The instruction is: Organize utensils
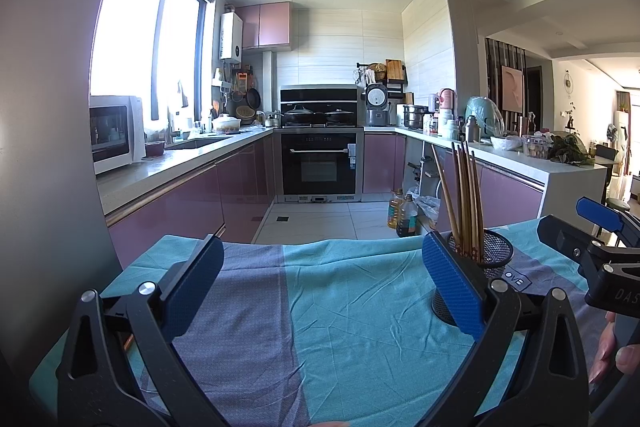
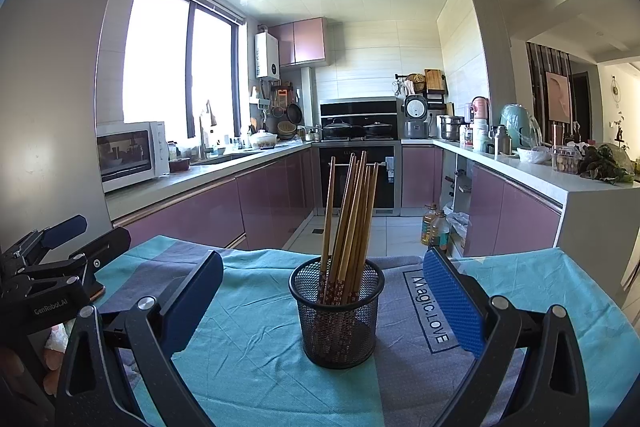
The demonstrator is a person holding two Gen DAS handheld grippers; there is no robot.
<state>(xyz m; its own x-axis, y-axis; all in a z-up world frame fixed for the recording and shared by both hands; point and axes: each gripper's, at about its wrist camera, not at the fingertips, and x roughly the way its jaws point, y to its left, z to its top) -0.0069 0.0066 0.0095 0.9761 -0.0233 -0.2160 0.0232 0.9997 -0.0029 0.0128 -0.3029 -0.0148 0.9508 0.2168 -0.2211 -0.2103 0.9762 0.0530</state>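
A kitchen seen from 2 handheld grippers above a table covered with a teal and grey cloth point(image 2: 248, 355).

At far left stands a white microwave point(image 2: 130, 155) on the pale counter, below a bright window. Nearer the viewer on the left, the left gripper point(image 1: 322, 281) has its blue-padded fingers point(image 1: 192, 287) spread wide apart, released, with only bare cloth between them. In the right wrist view this same gripper appears at the left edge, apart from the holder.

In the middle of the table, a black mesh holder point(image 2: 338, 315) stands upright on the cloth, where a teal band meets a grey one. Inside it is a bundle of brown wooden chopsticks point(image 2: 352, 215), tips down, leaning at slightly different angles; 1 stands apart on the left side. The right gripper point(image 2: 323, 293) frames the holder between its wide-open fingers without touching it.

Beyond, a black oven point(image 2: 356, 175) sits at the far wall between pink cabinets. Right of the holder, the cloth carries the words "Magic.LOVE". On the floor further right stand 2 oil bottles point(image 2: 434, 229). The right counter is crowded with appliances and leafy greens point(image 2: 602, 163).
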